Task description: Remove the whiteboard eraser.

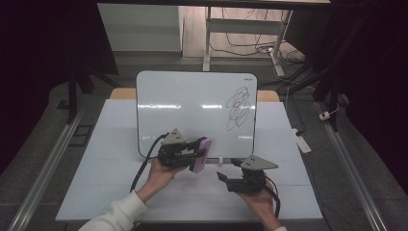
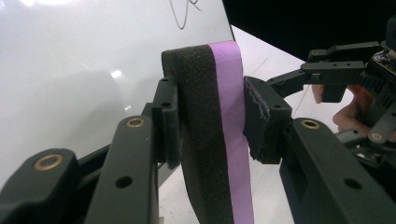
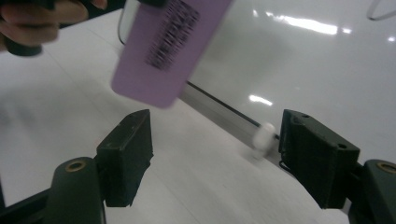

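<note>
The eraser (image 1: pixel 200 155), purple-backed with a dark foam face, is pinched between the jaws of the left claw (image 1: pixel 195 153) and is held just off the bottom edge of the whiteboard (image 1: pixel 192 113), at about 6 o'clock of the board. In the left gripper view the foam (image 2: pixel 201 135) is seen turned toward the board, close to it; whether it touches cannot be told. The picking-up is judged done; the wiping is judged not yet begun, since the black scribble (image 1: pixel 239 108) stands whole at about 2 o'clock of the board.

Open board lies between the eraser and the scribble, so a path up and to the right is left free. The scribble sits near the board's right edge, and little margin is given there. A small white piece (image 3: pixel 262 135), blurred, is seen at the board's bottom edge. The right claw (image 1: pixel 226 174) is held spread and empty over the white surface (image 1: pixel 115 159), at about 5 o'clock of the board, apart from it. The surface's own edges lie well outside the board to either side.
</note>
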The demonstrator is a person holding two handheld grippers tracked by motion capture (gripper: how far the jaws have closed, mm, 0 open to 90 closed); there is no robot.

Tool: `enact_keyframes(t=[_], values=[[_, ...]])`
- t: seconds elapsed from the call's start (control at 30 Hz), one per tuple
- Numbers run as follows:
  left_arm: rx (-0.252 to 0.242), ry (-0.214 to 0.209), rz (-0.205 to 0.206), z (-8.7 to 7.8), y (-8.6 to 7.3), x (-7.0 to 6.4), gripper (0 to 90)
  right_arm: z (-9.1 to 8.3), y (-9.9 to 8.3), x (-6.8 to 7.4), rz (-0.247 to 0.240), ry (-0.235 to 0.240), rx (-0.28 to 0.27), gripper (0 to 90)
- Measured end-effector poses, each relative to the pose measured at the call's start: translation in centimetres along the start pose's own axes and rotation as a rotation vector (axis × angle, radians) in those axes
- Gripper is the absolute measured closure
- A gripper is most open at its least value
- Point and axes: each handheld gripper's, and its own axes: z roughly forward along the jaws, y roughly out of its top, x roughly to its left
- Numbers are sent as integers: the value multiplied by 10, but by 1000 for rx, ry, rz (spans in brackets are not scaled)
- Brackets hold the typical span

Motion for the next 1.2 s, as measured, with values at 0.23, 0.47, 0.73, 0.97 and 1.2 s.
enact_keyframes(t=[0.23,0.47,0.73,0.97,1.2], values=[[-1,-16,2,2,0,-2,594,16,10,10,54,34,-21,227],[-14,-24,0,4,-1,-6,594,31,16,14,94,71,-29,226],[-11,-40,14,10,-5,-12,594,39,18,18,120,75,-34,258],[-8,-39,9,10,-7,-12,595,36,18,15,150,59,-47,338],[0,-39,0,12,-9,-13,597,35,19,16,120,17,-23,374]])
